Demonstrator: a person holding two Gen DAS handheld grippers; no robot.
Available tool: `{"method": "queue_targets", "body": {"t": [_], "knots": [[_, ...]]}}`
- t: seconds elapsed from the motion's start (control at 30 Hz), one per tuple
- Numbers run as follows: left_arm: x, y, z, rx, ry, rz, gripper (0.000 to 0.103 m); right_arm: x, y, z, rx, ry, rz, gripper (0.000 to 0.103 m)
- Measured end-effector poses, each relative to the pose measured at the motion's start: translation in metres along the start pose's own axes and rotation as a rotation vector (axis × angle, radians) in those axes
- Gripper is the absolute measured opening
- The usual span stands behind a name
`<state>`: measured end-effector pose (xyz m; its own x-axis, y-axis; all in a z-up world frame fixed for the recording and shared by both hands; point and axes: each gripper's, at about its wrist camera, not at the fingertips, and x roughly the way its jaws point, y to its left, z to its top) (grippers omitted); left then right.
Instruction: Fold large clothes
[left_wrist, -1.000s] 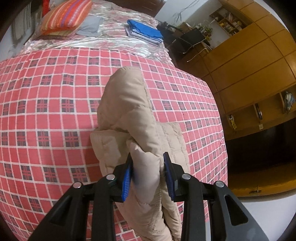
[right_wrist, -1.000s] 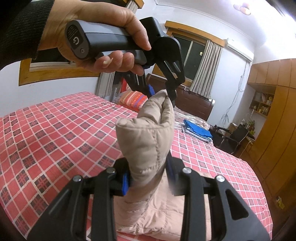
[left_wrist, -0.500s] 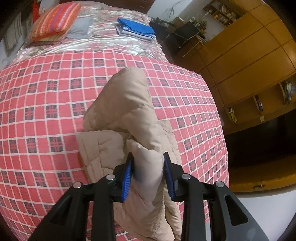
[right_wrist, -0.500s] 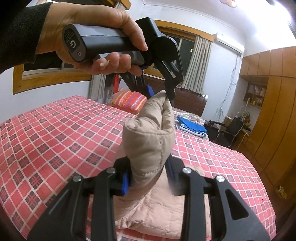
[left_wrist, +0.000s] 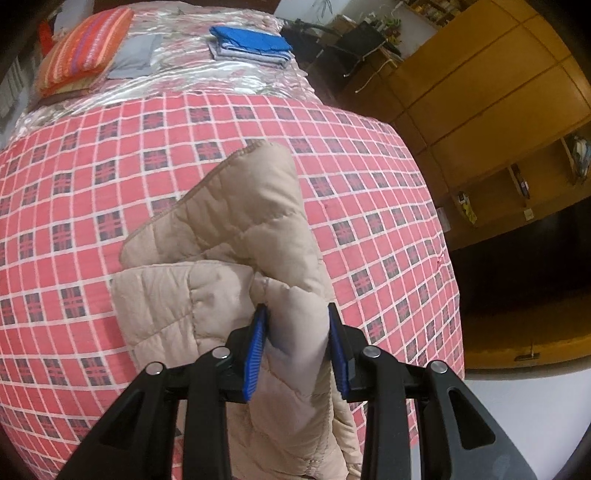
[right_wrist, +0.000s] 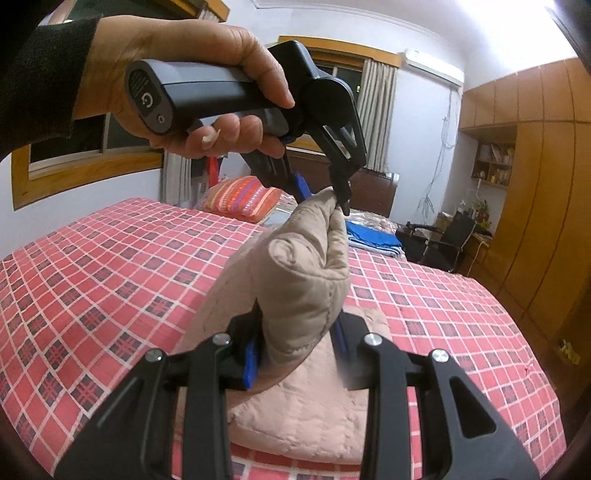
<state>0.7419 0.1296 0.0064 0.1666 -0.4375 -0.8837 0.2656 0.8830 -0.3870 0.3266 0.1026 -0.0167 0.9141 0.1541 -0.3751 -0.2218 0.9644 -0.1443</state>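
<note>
The left gripper (left_wrist: 297, 345) and right gripper (right_wrist: 297, 354) each pinch the puffy beige jacket (left_wrist: 236, 236), whose slick bulk below them may slip free and unfold.

Bed (left_wrist: 92, 206) with red checked cover: beige jacket (left_wrist: 229, 236) near, striped pillow (left_wrist: 85, 48) and blue clothes (left_wrist: 251, 40) far
</note>
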Motion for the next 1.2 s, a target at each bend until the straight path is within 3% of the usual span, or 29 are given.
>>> {"method": "queue_targets", "body": {"t": [0.5, 0.97, 1.2], "knots": [[0.068, -0.036, 0.007, 0.034, 0.066, 0.028, 0.032, 0.008, -0.038, -0.035, 0.068, 0.051, -0.001, 0.031], [0.137, -0.034, 0.015, 0.036, 0.132, 0.039, 0.032, 0.032, -0.06, -0.068, 0.117, 0.117, 0.001, 0.031], [0.15, -0.045, 0.018, 0.065, 0.14, 0.055, 0.032, 0.037, -0.079, -0.078, 0.205, 0.147, 0.059, 0.031]]}}
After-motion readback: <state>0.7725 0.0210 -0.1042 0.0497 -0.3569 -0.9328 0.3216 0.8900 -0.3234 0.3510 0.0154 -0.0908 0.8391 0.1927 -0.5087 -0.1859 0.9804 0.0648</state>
